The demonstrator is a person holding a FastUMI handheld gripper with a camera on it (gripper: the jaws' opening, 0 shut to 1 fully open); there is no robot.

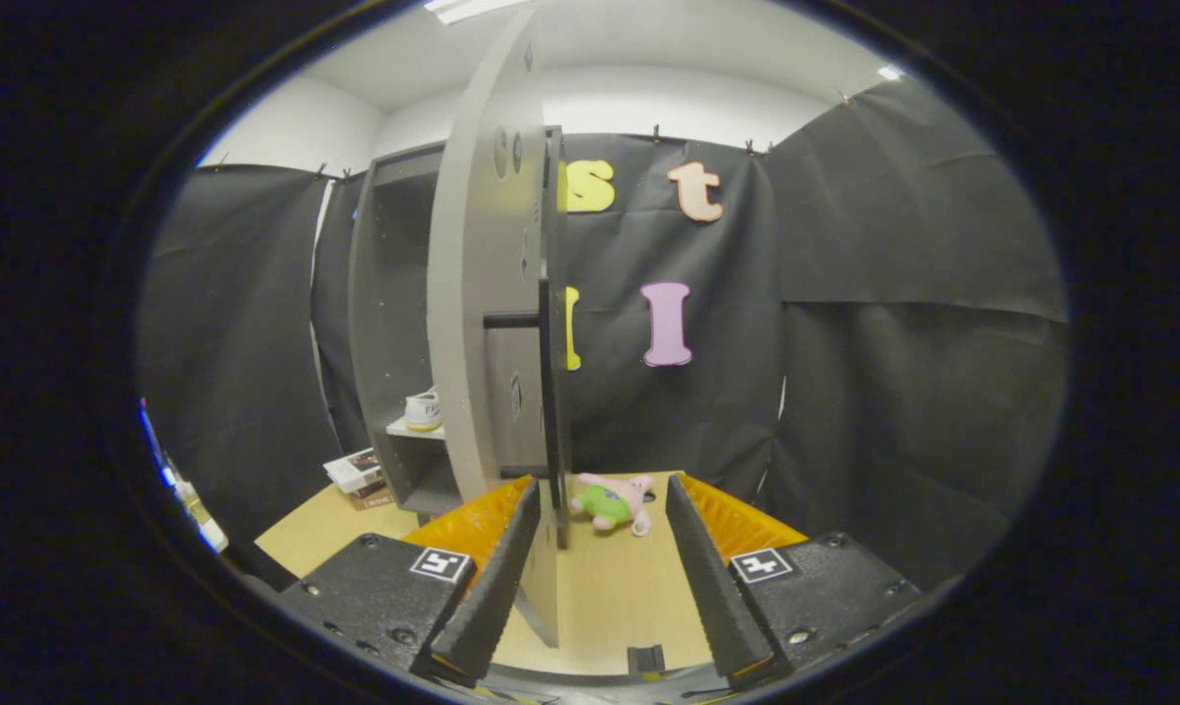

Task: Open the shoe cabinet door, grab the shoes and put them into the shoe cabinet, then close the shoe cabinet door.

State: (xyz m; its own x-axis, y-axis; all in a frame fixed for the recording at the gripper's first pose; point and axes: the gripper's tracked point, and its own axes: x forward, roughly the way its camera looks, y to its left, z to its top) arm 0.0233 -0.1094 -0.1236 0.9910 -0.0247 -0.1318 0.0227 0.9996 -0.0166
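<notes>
The gripper is held low over the wooden floor, pointing level toward the booth's back wall, and its two fingers are spread wide apart. The grey cabinet door stands swung open and edge-on, its lower edge coming down into the gap between the fingers, right against the left finger; whether that finger actually touches it I cannot tell. The right finger stands clear of the door with bare floor between them, so nothing is pinched. Beyond the left finger, behind the door, stands the shoe cabinet, open, with a white shoe sitting on its shelf. Just ahead of the fingertips, on the floor, lies a pink and green plush toy. To the left of the cabinet's foot rests a small stack of books.
</notes>
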